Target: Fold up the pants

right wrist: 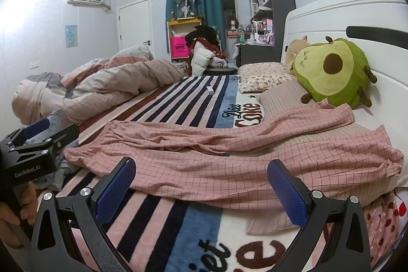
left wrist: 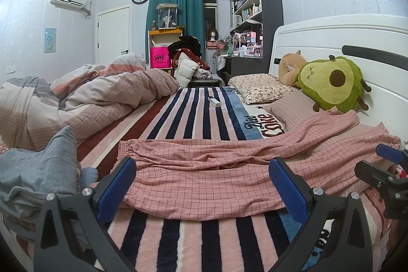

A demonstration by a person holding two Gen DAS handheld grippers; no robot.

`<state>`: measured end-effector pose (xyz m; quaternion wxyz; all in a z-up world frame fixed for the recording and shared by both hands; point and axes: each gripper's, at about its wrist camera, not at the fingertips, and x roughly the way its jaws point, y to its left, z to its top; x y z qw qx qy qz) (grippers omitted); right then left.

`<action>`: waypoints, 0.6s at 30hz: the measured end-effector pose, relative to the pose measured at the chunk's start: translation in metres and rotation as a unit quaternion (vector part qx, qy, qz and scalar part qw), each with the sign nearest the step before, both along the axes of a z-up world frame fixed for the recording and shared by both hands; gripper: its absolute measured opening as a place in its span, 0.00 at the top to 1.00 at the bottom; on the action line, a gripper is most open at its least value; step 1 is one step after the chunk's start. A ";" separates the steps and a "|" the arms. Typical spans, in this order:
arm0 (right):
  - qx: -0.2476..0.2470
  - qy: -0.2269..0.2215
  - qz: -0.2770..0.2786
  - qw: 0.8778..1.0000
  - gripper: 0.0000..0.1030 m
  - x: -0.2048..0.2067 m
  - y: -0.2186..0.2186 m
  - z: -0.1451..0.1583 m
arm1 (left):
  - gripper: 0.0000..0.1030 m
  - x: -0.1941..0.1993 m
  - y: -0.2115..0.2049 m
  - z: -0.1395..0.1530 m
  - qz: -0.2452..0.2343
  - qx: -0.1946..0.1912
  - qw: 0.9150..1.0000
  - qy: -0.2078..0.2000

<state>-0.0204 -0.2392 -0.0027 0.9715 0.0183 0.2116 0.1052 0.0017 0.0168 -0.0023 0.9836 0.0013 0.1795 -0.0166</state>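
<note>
Left tongs (left wrist: 202, 184) spread wide, released, nothing between the ribbed blue pads (left wrist: 117, 189); black angular arms with silver bolts at 7 and 5 o'clock of the left wrist view. Right tongs (right wrist: 201, 185) likewise parted and empty, same knurled blue pads (right wrist: 287, 191) on matte black arms. Both hovering just short of the near edge of the pants (left wrist: 216, 170).

Pants pink with a thin dark grid, light woven cloth, rumpled in soft ridges, spread flat across the bed. Gathered elastic waistband toward 9 o'clock, two legs trailing toward 3 o'clock, one lying up over a ribbed pink pillow (right wrist: 280, 96).

Underneath, a plush fleece blanket (left wrist: 193, 106) in navy, pink and maroon stripes with "Diet Coke" lettering. At 8 o'clock in the left view, a crumpled grey garment (left wrist: 38, 170), soft and matte. At 10 o'clock, a puffy checked duvet (left wrist: 89, 98) heaped in folds. At 2 o'clock, a round green avocado plush (left wrist: 334, 83) leaning against the smooth white headboard (left wrist: 331, 37), beside a floral pillow (left wrist: 260, 87). Small white oblong box (left wrist: 214, 101) on the stripes near 12 o'clock.
</note>
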 end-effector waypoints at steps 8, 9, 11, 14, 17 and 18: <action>-0.001 0.003 -0.004 1.000 0.00 -0.001 -0.003 -0.005 | 0.01 0.000 -0.001 0.000 0.000 0.001 1.000 0.000; -0.001 0.004 -0.005 1.000 0.00 -0.001 -0.004 -0.006 | 0.01 0.000 -0.001 0.000 0.000 0.001 1.000 0.000; -0.003 0.006 -0.008 1.000 0.00 -0.001 -0.004 -0.008 | 0.01 0.000 0.000 0.000 0.000 0.001 1.000 0.000; -0.002 0.008 -0.008 1.000 0.01 0.000 -0.005 -0.009 | 0.01 0.000 0.000 0.000 0.000 0.000 1.000 0.000; -0.002 0.009 -0.009 1.000 0.01 0.001 -0.004 -0.010 | 0.01 -0.001 0.001 0.001 0.000 -0.001 1.000 0.001; -0.002 0.009 -0.009 1.000 0.01 0.001 -0.004 -0.010 | 0.01 -0.001 0.000 0.000 -0.002 0.000 1.000 0.000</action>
